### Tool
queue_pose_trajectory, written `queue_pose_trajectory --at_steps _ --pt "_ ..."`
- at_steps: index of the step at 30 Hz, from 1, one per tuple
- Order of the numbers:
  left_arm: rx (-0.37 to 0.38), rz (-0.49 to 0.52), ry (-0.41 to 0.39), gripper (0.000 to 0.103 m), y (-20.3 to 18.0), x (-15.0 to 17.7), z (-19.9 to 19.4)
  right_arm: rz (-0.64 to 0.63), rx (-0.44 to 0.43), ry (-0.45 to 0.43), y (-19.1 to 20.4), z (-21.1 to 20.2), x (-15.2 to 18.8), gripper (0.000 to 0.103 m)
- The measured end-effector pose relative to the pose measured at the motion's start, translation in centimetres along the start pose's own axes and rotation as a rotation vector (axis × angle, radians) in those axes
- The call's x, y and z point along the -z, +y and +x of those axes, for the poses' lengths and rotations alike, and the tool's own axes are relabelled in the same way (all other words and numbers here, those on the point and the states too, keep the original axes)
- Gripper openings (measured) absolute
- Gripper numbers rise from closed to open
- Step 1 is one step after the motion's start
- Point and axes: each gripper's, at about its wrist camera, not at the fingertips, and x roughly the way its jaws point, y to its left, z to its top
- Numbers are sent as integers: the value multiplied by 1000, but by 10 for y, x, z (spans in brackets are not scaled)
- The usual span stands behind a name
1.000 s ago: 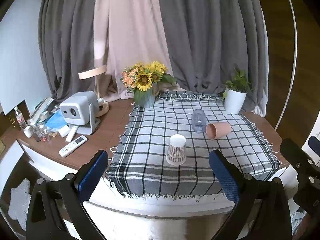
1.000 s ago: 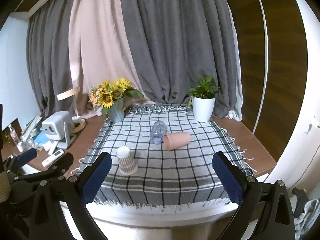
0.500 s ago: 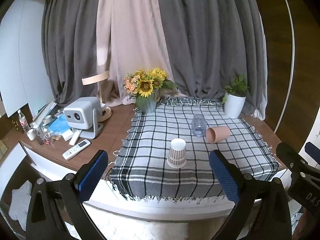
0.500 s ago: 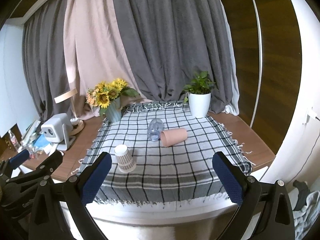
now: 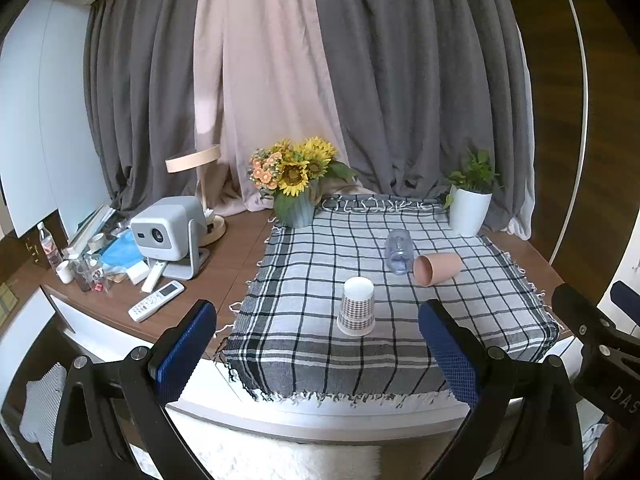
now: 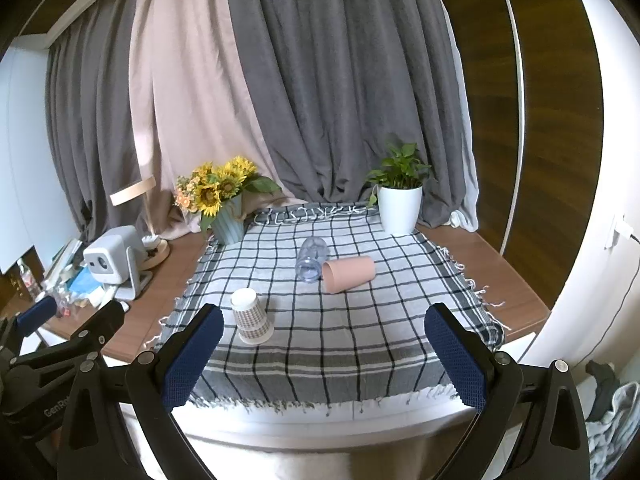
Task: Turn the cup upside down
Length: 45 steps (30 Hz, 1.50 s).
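A patterned paper cup [image 5: 356,312] stands upside down on the checked cloth [image 5: 304,264], near its front; it also shows in the right wrist view [image 6: 251,316]. A pink cup [image 5: 437,269] lies on its side further back, mouth toward the left, next to a clear glass [image 5: 398,251] also on its side; both show in the right wrist view, the pink cup [image 6: 349,274] and the glass [image 6: 310,259]. My left gripper [image 5: 318,354] and right gripper [image 6: 324,358] are both open and empty, held off the table's front edge.
A sunflower vase [image 5: 295,205] and a white plant pot [image 5: 469,212] stand at the cloth's back corners. A projector [image 5: 168,232], a lamp [image 5: 200,188], remotes [image 5: 156,306] and clutter sit on the wooden table at the left.
Both grippers have drawn back and risen a little, so the table looks slightly farther and lower. The cups have not moved.
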Motion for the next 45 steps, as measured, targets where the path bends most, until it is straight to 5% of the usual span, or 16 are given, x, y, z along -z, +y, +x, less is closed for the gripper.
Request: queue_pose_trajectory --at_steps 45 --pt "14 12 1 103 -8 -2 -3 -5 8 -8 0 -2 0 101"
